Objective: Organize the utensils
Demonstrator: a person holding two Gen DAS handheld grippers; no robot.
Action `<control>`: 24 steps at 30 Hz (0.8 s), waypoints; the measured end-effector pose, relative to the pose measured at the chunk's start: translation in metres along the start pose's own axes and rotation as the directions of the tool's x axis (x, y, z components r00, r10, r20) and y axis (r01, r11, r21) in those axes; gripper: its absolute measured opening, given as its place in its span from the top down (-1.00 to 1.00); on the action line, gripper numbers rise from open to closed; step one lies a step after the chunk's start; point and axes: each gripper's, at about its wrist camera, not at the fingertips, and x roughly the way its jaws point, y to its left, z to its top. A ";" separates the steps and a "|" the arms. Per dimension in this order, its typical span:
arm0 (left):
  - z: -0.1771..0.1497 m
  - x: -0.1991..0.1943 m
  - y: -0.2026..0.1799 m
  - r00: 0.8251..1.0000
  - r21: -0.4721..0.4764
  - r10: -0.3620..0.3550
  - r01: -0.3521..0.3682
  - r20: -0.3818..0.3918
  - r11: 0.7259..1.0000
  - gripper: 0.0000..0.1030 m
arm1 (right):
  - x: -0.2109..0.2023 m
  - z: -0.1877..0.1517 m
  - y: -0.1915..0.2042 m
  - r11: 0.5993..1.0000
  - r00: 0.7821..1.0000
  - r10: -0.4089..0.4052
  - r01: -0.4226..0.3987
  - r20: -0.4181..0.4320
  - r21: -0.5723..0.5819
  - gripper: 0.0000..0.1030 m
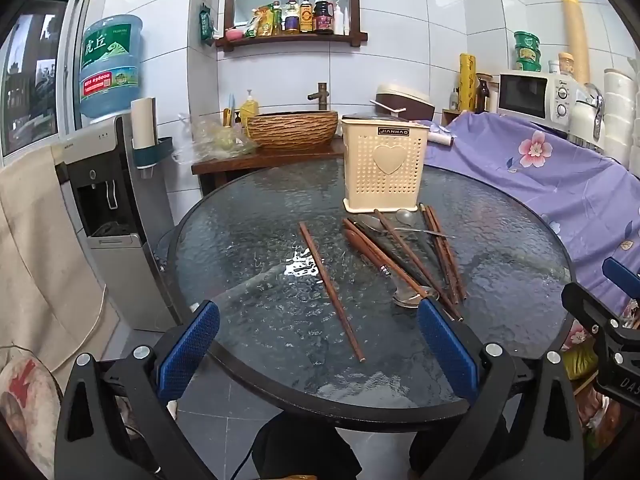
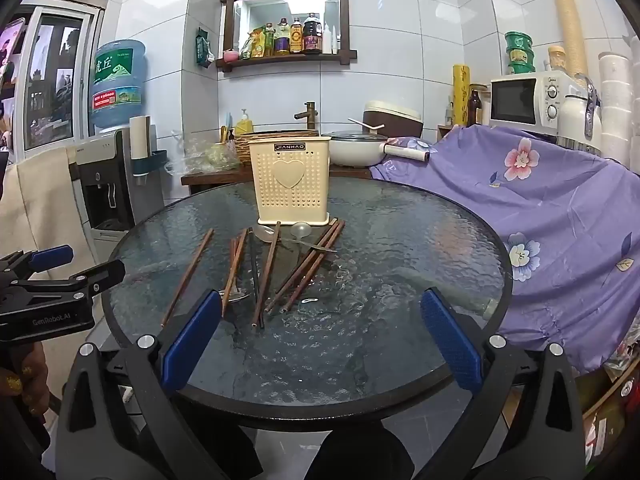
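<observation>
In the left wrist view the left gripper (image 1: 318,344) fills the bottom of the frame with its blue pads spread wide and nothing between them, poised over the near edge of the round glass table (image 1: 248,200). A single wooden chopstick (image 1: 331,290) lies alone at centre frame, slanting toward the lower right; right of it sits the pile of chopsticks and spoons (image 1: 404,256), and above that, at upper centre, the cream utensil holder (image 1: 385,166) stands upright. At the far right edge the right gripper (image 1: 600,280) pokes in — its own view shows it just as open and empty. The sorting has not yet begun, by the look of it. The next move calls for lowering one claw onto a chopstick — the lone one seems easiest — and closing across its thin shaft.
</observation>
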 end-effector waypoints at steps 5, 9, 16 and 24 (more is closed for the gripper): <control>0.000 0.000 0.001 1.000 -0.020 -0.005 0.005 -0.010 1.000 -0.88 | 0.001 0.000 0.001 1.000 1.000 0.002 -0.002 -0.001 -0.001 -0.91; -0.001 0.005 0.001 1.000 -0.019 -0.007 0.007 -0.014 1.000 -0.88 | 0.000 0.000 0.001 1.000 1.000 0.000 0.000 0.000 -0.001 -0.91; -0.001 0.003 0.004 1.000 -0.020 -0.003 0.003 -0.007 1.000 -0.88 | 0.002 0.000 0.001 1.000 1.000 0.003 -0.003 0.002 -0.002 -0.91; -0.001 0.003 0.004 1.000 -0.020 -0.003 0.003 -0.007 1.000 -0.88 | 0.001 0.000 0.000 1.000 1.000 0.005 -0.005 0.001 -0.002 -0.91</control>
